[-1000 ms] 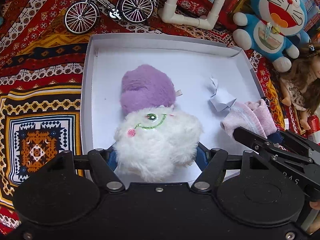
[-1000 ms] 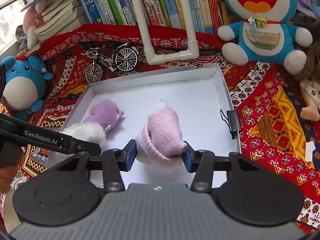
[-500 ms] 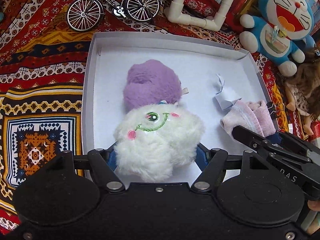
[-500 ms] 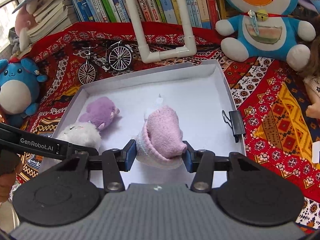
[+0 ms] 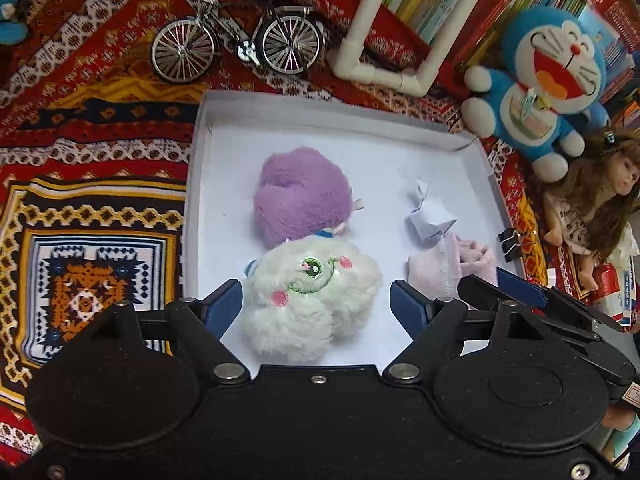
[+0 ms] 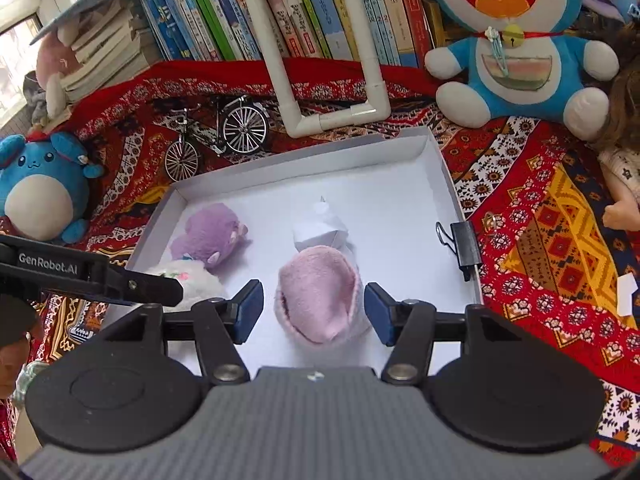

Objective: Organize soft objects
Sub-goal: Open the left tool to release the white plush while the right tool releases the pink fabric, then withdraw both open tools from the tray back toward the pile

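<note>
A white fluffy plush [image 5: 312,300] lies in the white cardboard tray [image 5: 200,152], touching a purple plush [image 5: 300,196] behind it. My left gripper [image 5: 316,304] is open, its blue pads apart on either side of the white plush. A pink sock [image 6: 320,296] lies in the tray between the open pads of my right gripper [image 6: 314,312]. A white folded paper figure [image 6: 320,228] sits just behind the sock. The purple plush [image 6: 212,232] and white plush [image 6: 188,280] also show in the right wrist view.
A black binder clip [image 6: 464,244] grips the tray's right wall. A model bicycle [image 5: 236,48], a white pipe frame [image 5: 380,72], a Doraemon plush [image 5: 540,84], a doll [image 5: 600,208] and a blue round plush [image 6: 40,188] surround the tray on the patterned cloth.
Both grippers have opened. The left let go of the white plush and the right let go of the pink sock; both now rest in the tray.
</note>
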The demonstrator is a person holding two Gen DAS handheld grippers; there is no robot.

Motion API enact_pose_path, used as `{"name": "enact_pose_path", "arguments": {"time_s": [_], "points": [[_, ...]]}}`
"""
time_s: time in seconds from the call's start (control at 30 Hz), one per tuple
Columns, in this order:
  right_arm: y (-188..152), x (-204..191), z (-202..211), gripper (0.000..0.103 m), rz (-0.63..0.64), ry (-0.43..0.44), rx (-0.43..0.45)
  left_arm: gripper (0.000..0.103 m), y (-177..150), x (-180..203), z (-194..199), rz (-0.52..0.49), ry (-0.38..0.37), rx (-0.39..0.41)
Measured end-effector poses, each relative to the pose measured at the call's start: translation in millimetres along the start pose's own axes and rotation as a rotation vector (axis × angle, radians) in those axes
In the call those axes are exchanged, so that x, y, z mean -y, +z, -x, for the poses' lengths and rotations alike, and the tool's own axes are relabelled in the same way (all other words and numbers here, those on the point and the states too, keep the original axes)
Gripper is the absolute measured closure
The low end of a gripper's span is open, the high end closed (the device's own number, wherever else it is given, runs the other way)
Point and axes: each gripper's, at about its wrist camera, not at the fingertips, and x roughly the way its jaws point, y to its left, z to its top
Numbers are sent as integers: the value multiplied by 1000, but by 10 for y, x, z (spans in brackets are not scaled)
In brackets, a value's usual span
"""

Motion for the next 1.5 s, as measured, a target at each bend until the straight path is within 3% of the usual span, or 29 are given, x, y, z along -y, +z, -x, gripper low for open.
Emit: {"name": "enact_pose_path", "arguments": {"time_s": [0.77,1.3,1.5], "points": [[-268,-268,809,13,121,61,207,16,-672,28,992,-104,-32,282],[-760,-601,1076,0,320,61,312,13,-1361,-205,1285,-76,-67,443],[-960,-682,1077,1,372,43,331,12,-1666,-267,1261,-97,7,506]]}}
